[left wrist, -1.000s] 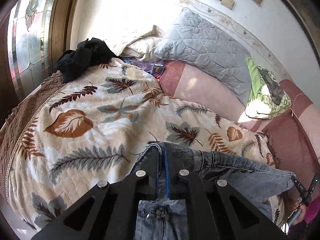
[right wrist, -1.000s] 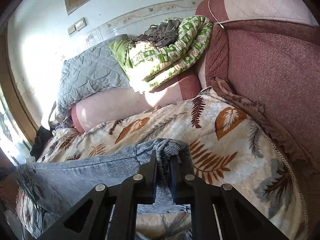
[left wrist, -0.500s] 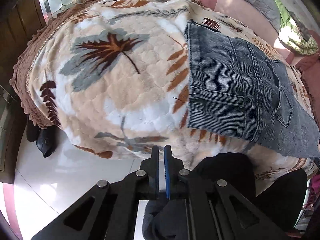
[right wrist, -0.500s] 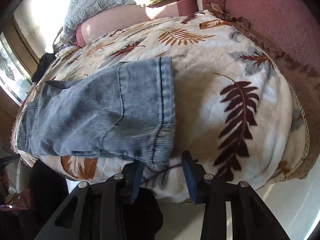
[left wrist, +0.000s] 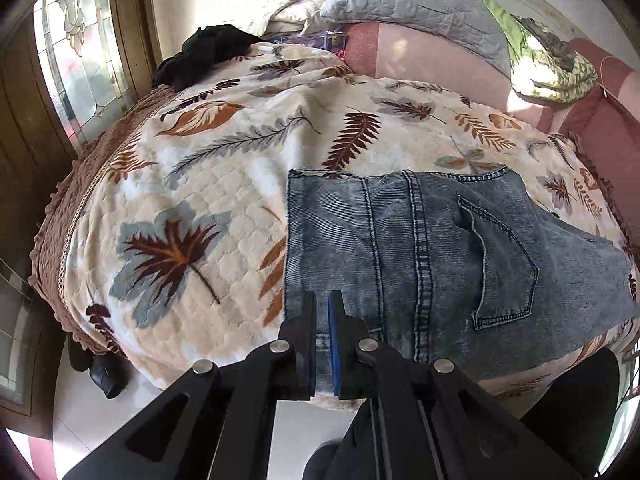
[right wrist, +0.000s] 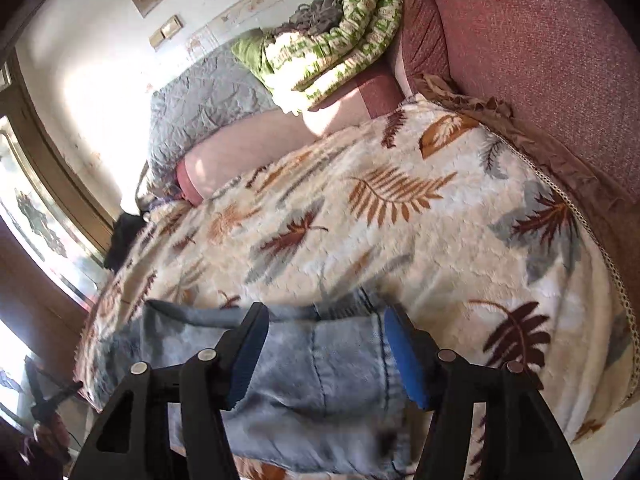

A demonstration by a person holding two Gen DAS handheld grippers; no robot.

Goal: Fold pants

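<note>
Sunlit window panes (left wrist: 80,60) stand at the far left, beside a bed covered by a leaf-print blanket (left wrist: 208,208). Black clothing (left wrist: 204,54) lies near the head of the bed, with a grey pillow (left wrist: 412,4) and a green bundle (left wrist: 548,64) further right. The pants (left wrist: 420,248) lie folded flat on the near part of the blanket, back pocket up.

Your left gripper (left wrist: 322,300) is pressed together at the near left corner of the pants; denim shows in the thin slit between its pads, but you cannot tell whether it is actually pinched. Your right gripper (right wrist: 324,320) is spread, its jaws having just been opening, with the pants (right wrist: 320,380) lying between and below the blue pads (right wrist: 404,356), untouched.

For the next fold, take both layers at each near corner, lift evenly and keep the edges aligned.

One second ago both grippers pinched raised denim. Half a second ago the left one hung shut over the floor, clear of the cloth, and the right was only partly spread.
</note>
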